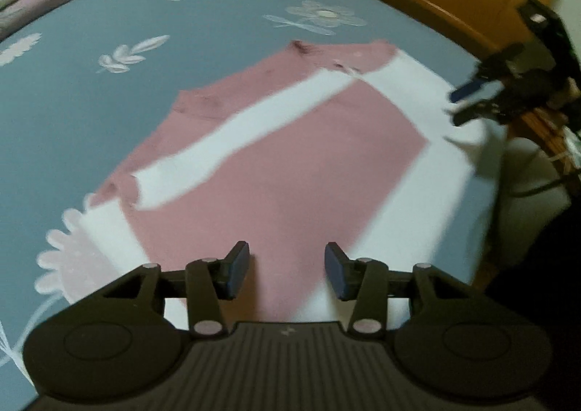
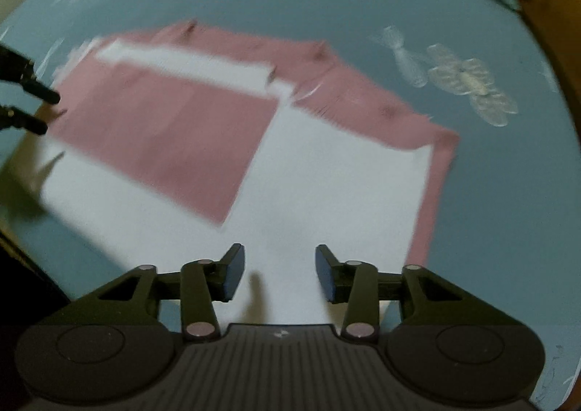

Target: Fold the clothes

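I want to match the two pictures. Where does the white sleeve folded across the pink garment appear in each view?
Left wrist view: the white sleeve runs diagonally across the centre, from lower left up to the right.
Right wrist view: the white sleeve lies as a nearly level band, upper left of centre.
Shared landmark: the pink garment on the blue flowered bedsheet.
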`<state>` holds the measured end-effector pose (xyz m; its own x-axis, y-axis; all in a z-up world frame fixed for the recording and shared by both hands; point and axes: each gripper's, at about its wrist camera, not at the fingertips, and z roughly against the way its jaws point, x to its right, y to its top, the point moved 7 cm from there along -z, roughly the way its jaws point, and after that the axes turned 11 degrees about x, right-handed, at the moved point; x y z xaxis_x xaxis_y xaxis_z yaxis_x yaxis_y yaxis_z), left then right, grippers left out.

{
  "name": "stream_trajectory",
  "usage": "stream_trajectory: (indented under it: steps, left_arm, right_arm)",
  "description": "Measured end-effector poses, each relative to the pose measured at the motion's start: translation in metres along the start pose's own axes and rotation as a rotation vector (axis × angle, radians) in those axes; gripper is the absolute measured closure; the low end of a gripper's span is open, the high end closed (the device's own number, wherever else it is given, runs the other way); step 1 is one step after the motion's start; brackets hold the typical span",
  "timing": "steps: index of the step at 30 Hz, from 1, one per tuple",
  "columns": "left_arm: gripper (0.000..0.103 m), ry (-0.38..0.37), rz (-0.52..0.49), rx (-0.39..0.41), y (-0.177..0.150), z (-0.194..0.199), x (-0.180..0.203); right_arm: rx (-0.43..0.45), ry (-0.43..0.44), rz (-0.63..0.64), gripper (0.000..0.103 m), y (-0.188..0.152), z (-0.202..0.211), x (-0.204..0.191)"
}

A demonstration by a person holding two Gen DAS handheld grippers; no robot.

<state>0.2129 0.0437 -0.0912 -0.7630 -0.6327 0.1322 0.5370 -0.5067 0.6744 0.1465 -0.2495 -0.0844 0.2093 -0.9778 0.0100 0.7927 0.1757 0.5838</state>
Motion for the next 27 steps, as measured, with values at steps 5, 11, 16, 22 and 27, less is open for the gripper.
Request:
stream_trajectory:
  steps: [5, 11, 16, 22, 27]
  left_arm:
    - [0.054, 0.049, -0.035, -0.019, -0.012, -0.007, -0.012]
    - [0.051, 0.031, -0.054, 0.055, 0.020, -0.004, -0.011]
    - [0.049, -0.101, -0.012, 0.132, 0.053, -0.034, 0.011]
    - [0.049, -0.034, 0.032, 0.106, 0.045, -0.070, 0.006]
    - [0.049, 0.049, 0.082, 0.132, 0.055, -0.058, -0.007]
  right_arm:
    - [0.001, -0.063, -0.131, 0.050, -0.022, -0.013, 0.022]
    - [0.081, -0.124, -0.188, 0.046, -0.011, -0.002, 0.031]
    - [0.209, -0.106, -0.207, 0.043, 0.033, -0.010, 0.026]
    - [0.160, -0.217, -0.240, 0.043, 0.032, -0.050, 0.048]
    - [0.206, -0.242, -0.383, 0.041, 0.029, -0.045, 0.061]
